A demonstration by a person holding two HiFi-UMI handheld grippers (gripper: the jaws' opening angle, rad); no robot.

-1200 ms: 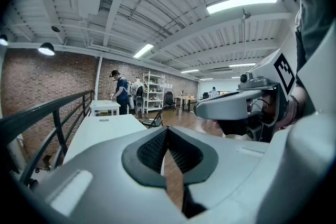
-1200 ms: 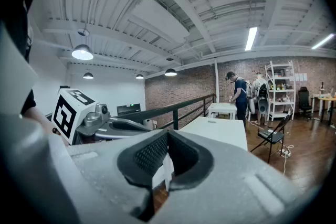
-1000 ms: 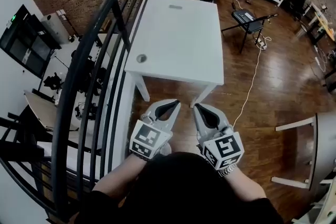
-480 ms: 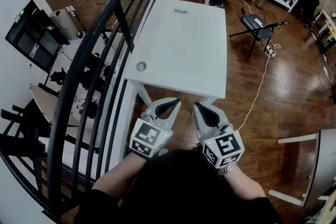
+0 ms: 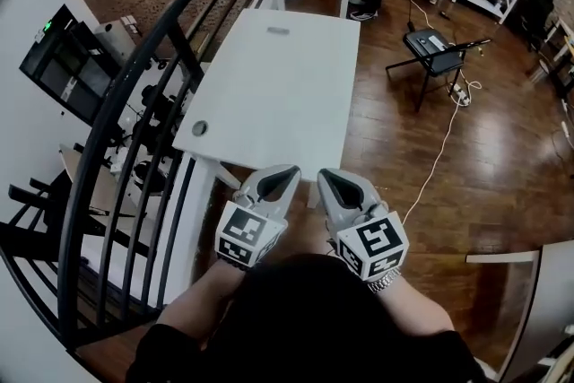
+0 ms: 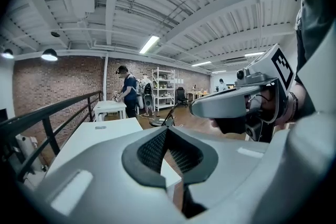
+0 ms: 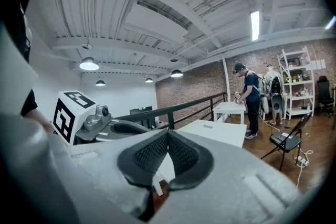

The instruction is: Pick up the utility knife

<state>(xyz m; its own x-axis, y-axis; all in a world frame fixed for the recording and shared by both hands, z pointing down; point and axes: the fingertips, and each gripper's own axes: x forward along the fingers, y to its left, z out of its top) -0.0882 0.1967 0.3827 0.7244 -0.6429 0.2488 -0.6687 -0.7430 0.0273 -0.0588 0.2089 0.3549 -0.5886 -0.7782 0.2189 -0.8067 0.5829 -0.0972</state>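
Your left gripper (image 5: 291, 169) and right gripper (image 5: 323, 174) sit side by side at lower centre, just short of the white table (image 5: 269, 94). Both have jaws pressed together with nothing between. A small grey object (image 5: 277, 30) lies at the table's far end, upper centre, too small to confirm as the utility knife.

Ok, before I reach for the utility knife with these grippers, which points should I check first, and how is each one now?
1. Left gripper empty: ok, jaws closed on nothing.
2. Right gripper empty: ok, jaws closed on nothing.
3. Jaws open for a grasp: not ok, both pairs are together.
4. Knife located: cannot tell; only a small grey object lies at the far end of the white table, too small to identify.
5. Grippers near that object: not ok; both are at the table's near edge.
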